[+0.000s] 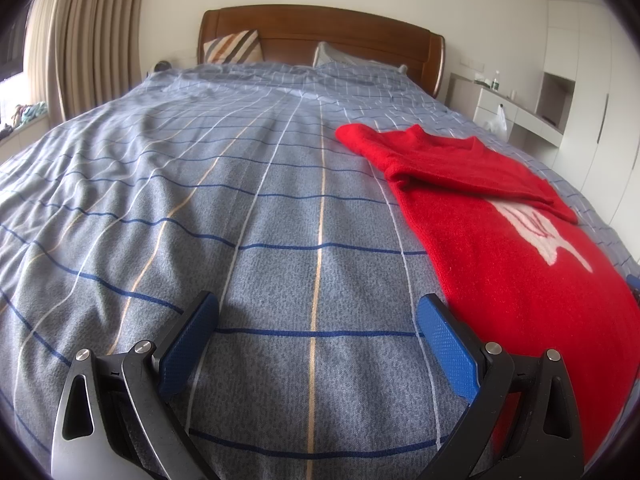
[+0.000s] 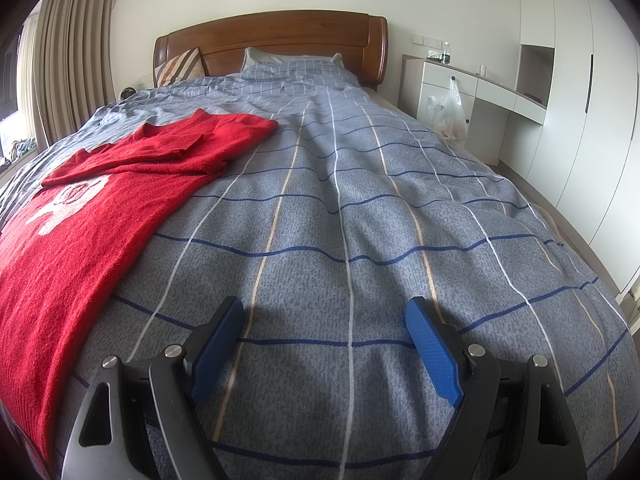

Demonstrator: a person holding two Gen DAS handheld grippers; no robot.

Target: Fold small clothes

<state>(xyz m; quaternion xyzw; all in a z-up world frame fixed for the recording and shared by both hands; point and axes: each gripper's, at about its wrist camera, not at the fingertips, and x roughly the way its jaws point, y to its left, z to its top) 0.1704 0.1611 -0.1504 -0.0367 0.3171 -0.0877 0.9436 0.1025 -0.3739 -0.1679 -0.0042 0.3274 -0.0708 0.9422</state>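
A red knit sweater (image 1: 512, 240) with a white motif lies flat on the blue checked bed cover, sleeves folded across its chest. In the left wrist view it is to the right of my left gripper (image 1: 316, 312), which is open and empty just above the cover. In the right wrist view the sweater (image 2: 80, 224) lies to the left of my right gripper (image 2: 324, 316), also open and empty. The sweater's near hem runs out of both views.
The bed cover (image 1: 240, 200) spreads wide, with pillows (image 1: 232, 46) and a wooden headboard (image 2: 280, 36) at the far end. Curtains (image 1: 88, 32) hang on the left. A white desk (image 2: 472, 84) with a plastic bag (image 2: 448, 112) and wardrobes stand on the right.
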